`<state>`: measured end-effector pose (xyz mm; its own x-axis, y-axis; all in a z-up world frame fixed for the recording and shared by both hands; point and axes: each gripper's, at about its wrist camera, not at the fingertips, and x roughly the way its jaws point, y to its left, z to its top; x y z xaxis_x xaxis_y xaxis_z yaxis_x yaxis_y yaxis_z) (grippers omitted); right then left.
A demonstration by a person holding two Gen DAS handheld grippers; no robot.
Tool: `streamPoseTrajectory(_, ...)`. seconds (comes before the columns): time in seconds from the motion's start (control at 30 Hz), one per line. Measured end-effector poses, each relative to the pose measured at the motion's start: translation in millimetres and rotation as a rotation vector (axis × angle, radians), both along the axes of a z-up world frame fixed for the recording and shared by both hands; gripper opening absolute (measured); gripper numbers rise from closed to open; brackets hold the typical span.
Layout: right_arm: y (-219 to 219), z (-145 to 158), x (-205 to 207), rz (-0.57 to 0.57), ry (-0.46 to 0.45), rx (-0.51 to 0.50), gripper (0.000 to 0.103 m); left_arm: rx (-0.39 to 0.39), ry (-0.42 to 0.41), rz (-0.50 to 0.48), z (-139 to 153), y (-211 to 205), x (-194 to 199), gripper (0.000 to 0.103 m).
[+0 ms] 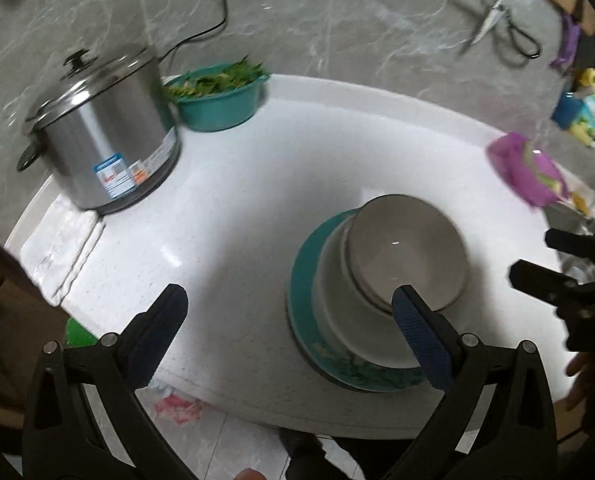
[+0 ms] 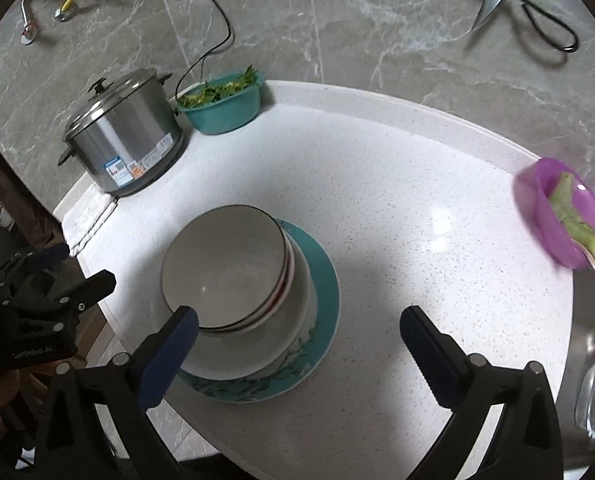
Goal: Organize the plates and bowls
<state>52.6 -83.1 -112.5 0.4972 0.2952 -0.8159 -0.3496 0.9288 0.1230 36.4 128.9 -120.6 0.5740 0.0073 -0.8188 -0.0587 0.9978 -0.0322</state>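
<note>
A stack of pale bowls [image 1: 409, 252] [image 2: 225, 268] sits on a teal patterned plate [image 1: 305, 312] [image 2: 321, 288] on the white counter [image 1: 257, 184] [image 2: 397, 200]. My left gripper [image 1: 289, 308] is open and empty, above the counter's front edge just left of the stack; its right fingertip overlaps the stack's near rim in view. My right gripper [image 2: 297, 324] is open and empty, in front of the stack, its left fingertip over the bowls' near edge. Each gripper shows at the edge of the other's view [image 1: 557, 264] [image 2: 57, 276].
A steel pot with lid [image 1: 101, 136] [image 2: 125, 132] stands back left, beside a teal bowl of greens [image 1: 217, 96] [image 2: 221, 100]. A purple bowl with vegetable scraps [image 1: 525, 168] [image 2: 565, 220] sits at the right edge. A folded white cloth [image 1: 61, 244] lies at left. Scissors [image 1: 497, 16] hang on the wall.
</note>
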Motion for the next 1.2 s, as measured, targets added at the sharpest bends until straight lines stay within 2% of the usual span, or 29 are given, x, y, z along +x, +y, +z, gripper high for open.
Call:
streamPoseTrajectory(0.17, 8, 17, -21, -0.101, -0.044, -0.025, 0.103, -0.022, -0.040, -0.100, 27, -10, -13, 0.103)
streamPoseTrajectory(0.27, 11, 27, -34, -0.162, -0.062, -0.036, 0.103, -0.012, -0.037, -0.101, 38, -15, -18, 0.103)
streamPoseTrajectory(0.47, 18, 51, -57, -0.232, -0.106, -0.060, 0.103, -0.044, -0.031, -0.062, 56, -8, -23, 0.103)
streamPoseTrajectory(0.6, 23, 62, -67, -0.240, -0.131, -0.072, 0.103, -0.118, -0.028, -0.053, 63, -8, -26, 0.103)
streamPoseTrajectory(0.8, 21, 65, -68, -0.232, -0.133, -0.078, 0.103, -0.119, -0.033, -0.026, 65, -10, -29, 0.103)
streamPoseTrajectory(1.0, 15, 62, -68, -0.229, -0.120, -0.067, 0.103, -0.040, -0.025, 0.005, 65, -20, -29, 0.103)
streamPoseTrajectory(1.2, 12, 63, -69, -0.216, -0.121, -0.055, 0.103, 0.100, 0.017, 0.045, 58, -34, -27, 0.103)
